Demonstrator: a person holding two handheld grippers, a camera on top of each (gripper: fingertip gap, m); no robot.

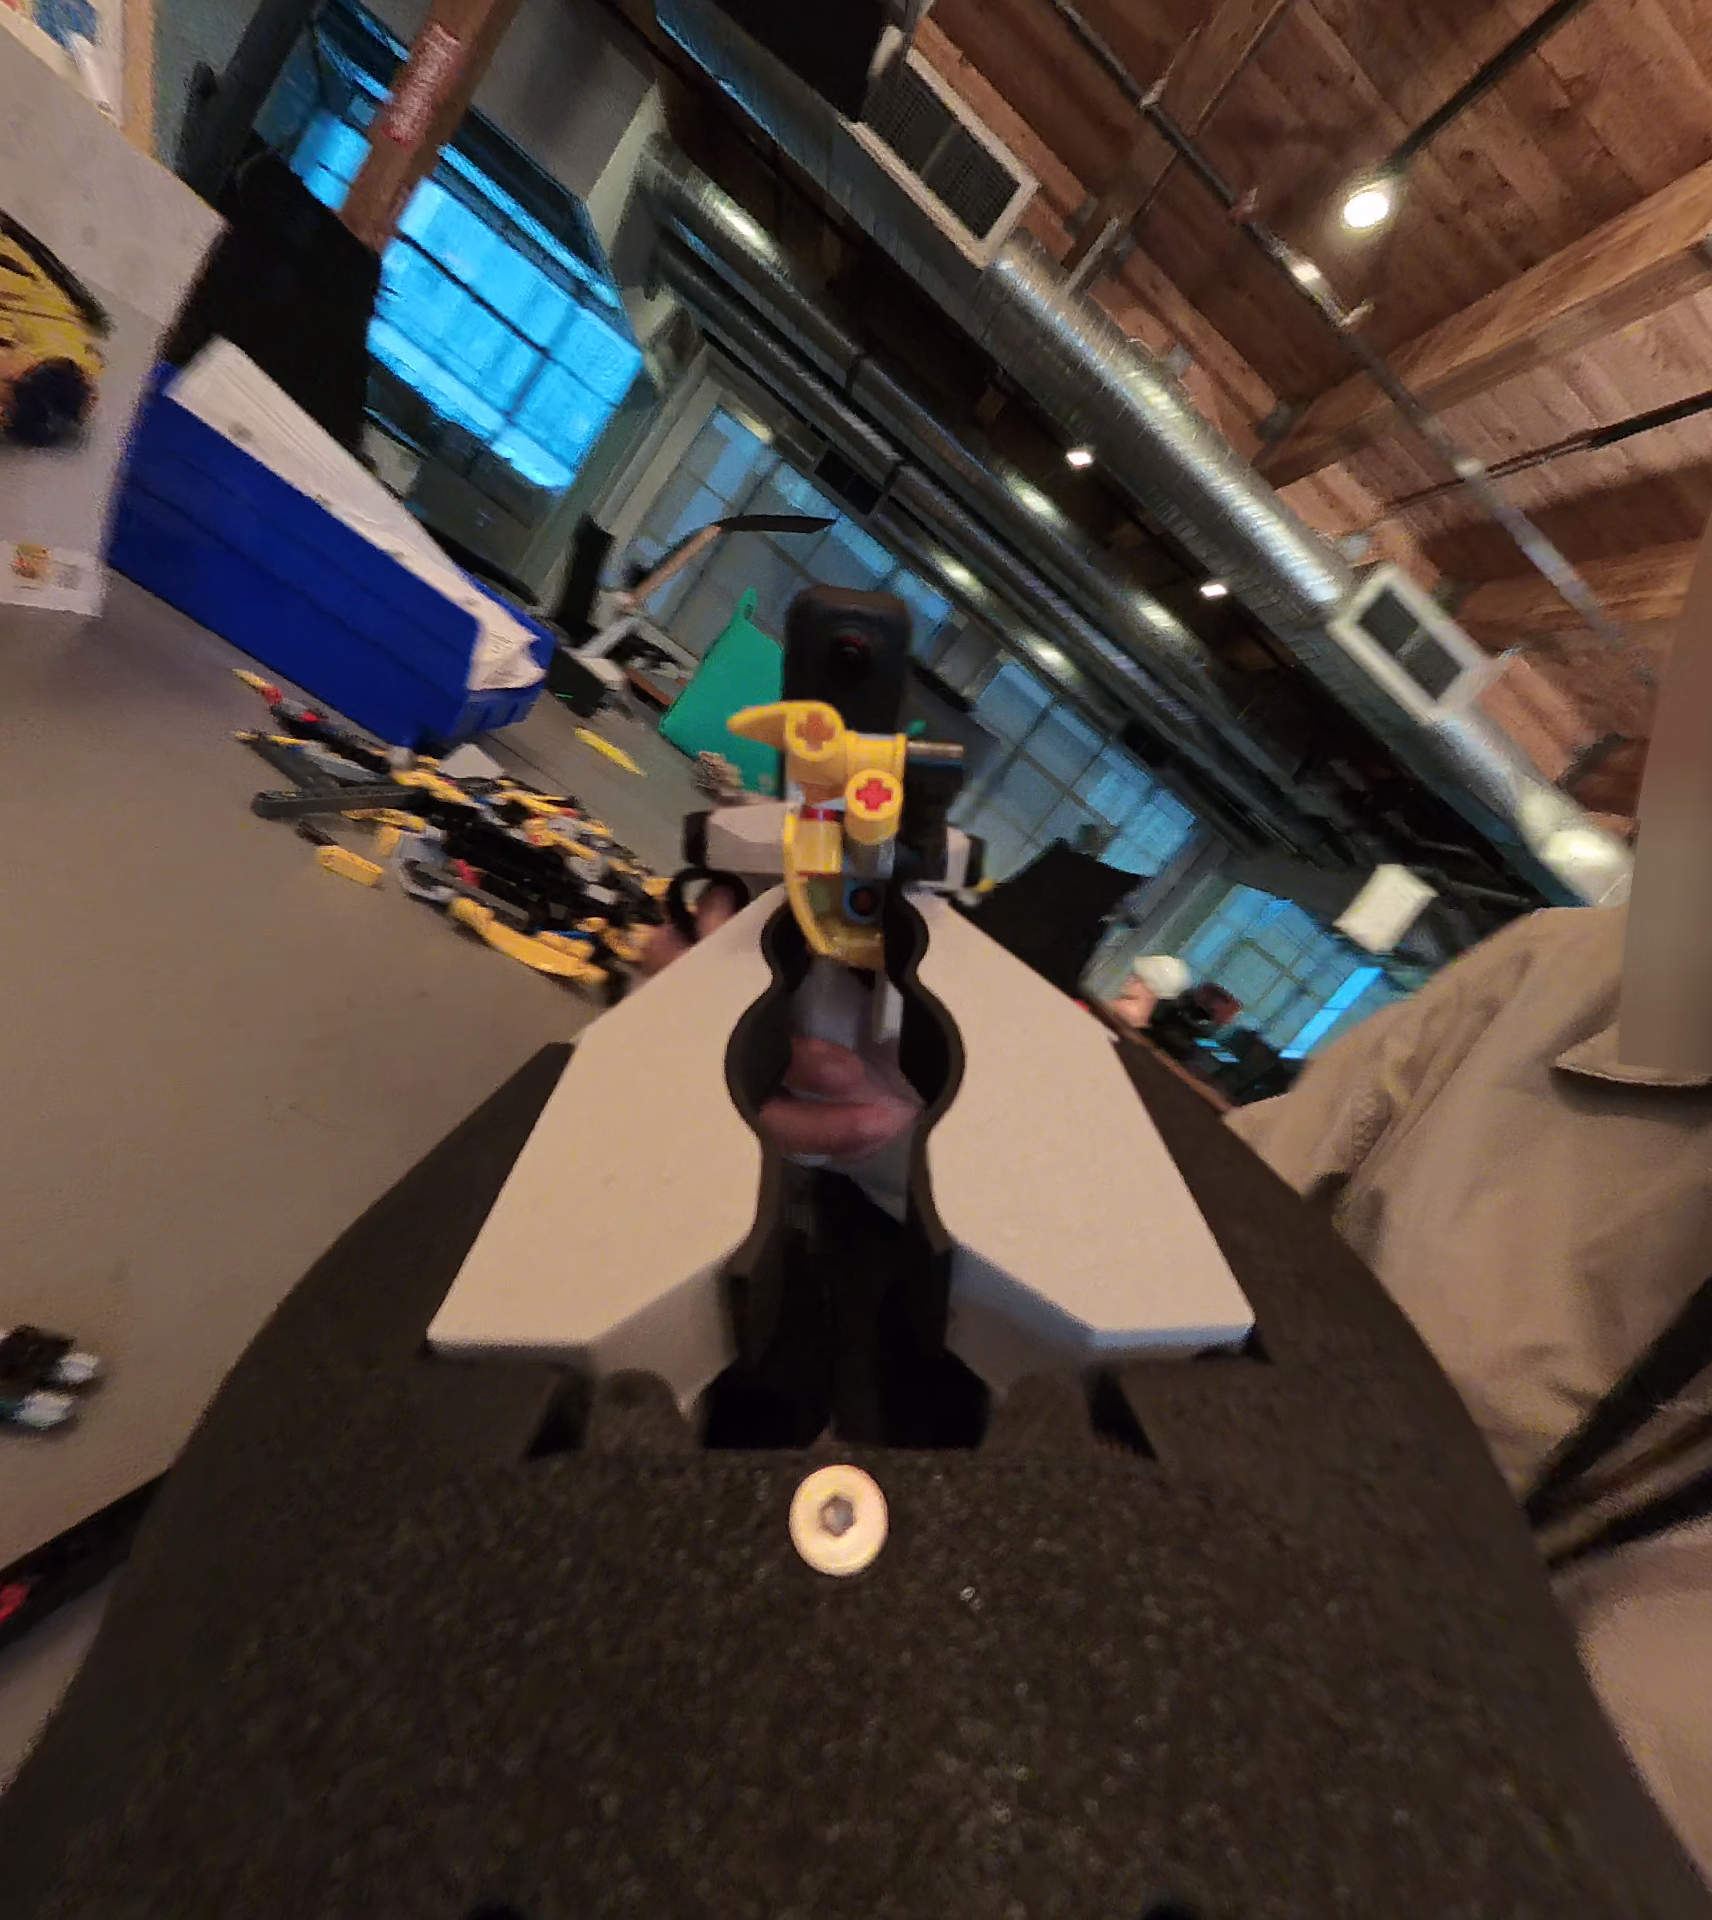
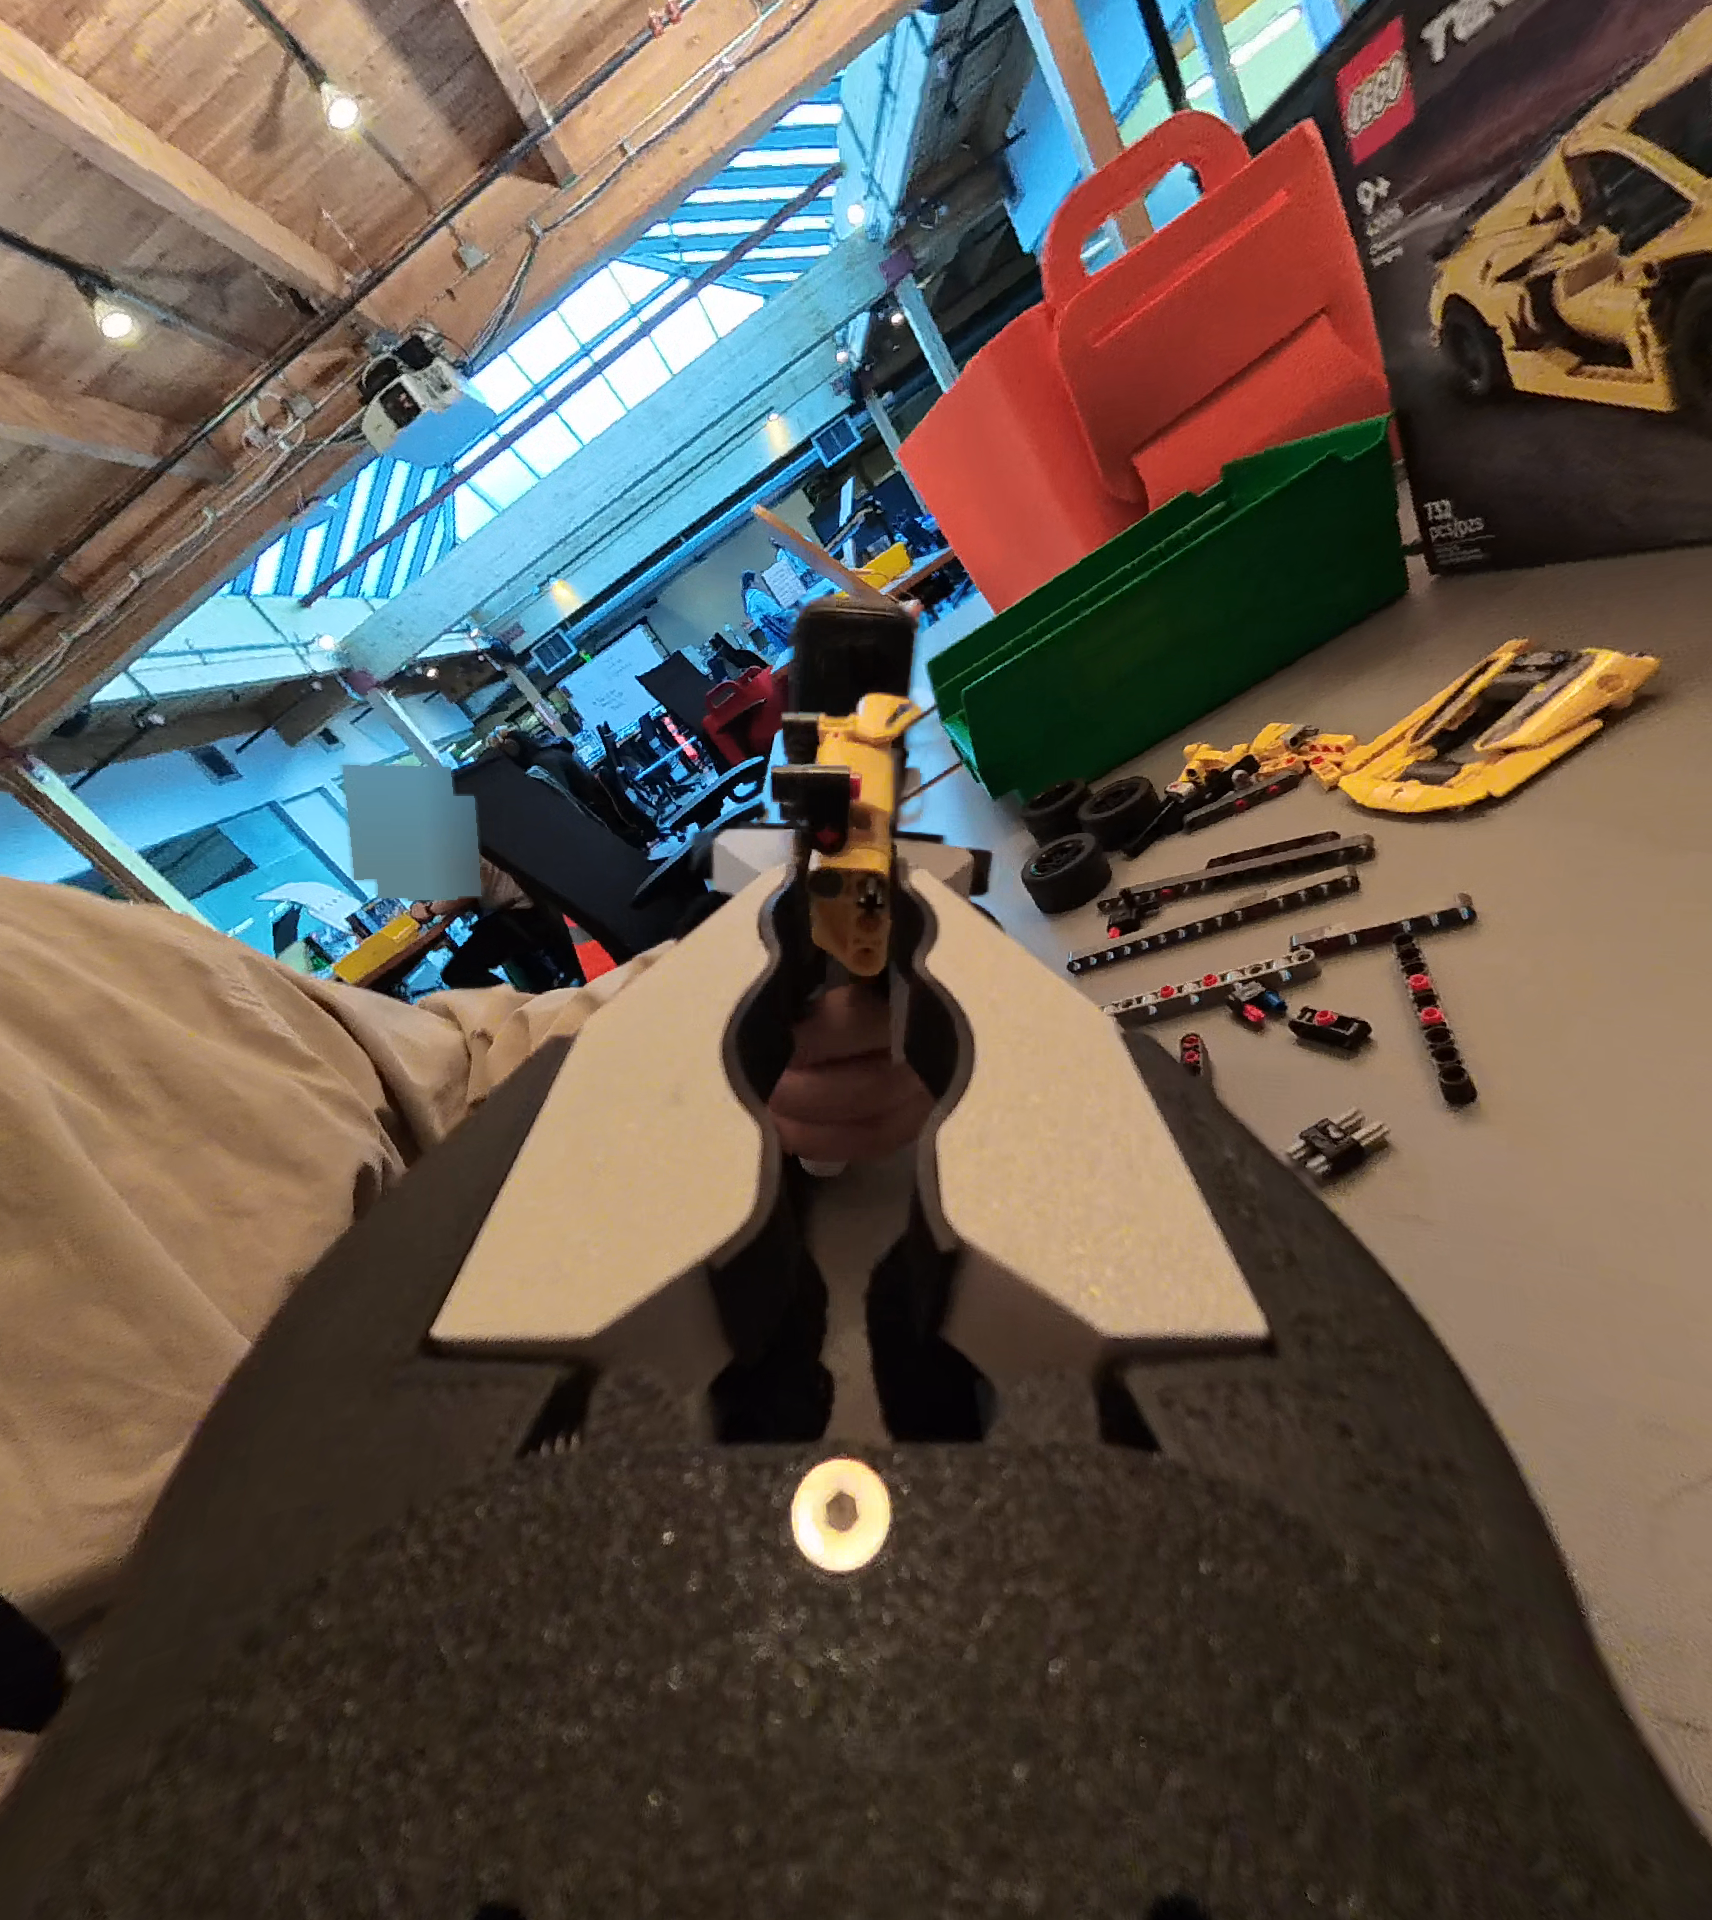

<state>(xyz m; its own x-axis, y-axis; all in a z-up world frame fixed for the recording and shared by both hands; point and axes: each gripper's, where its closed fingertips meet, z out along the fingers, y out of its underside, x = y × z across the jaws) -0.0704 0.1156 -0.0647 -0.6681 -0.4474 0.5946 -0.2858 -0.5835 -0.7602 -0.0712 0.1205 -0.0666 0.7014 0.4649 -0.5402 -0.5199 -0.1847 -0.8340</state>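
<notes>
Both claws meet tip to tip above the desk (image 2: pixel 1610 1351), left claw (image 1: pixel 847 914) and right claw (image 2: pixel 847 914) each clamped on one yellow brick piece (image 1: pixel 836 821), loose parts (image 2: pixel 1278 935) at three o'clock.

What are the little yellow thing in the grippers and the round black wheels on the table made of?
The yellow piece, pinched by both grippers, looks like hard shiny plastic: smooth moulded holes and pegs. The black wheels look like matte rubber tyres with ridged tread, though they might be plastic.

Right hand-held gripper (image 2: pixel 847 914) clamps yellow brick assembly (image 2: pixel 857 831); black wheels (image 2: pixel 1080 831) near.
</notes>
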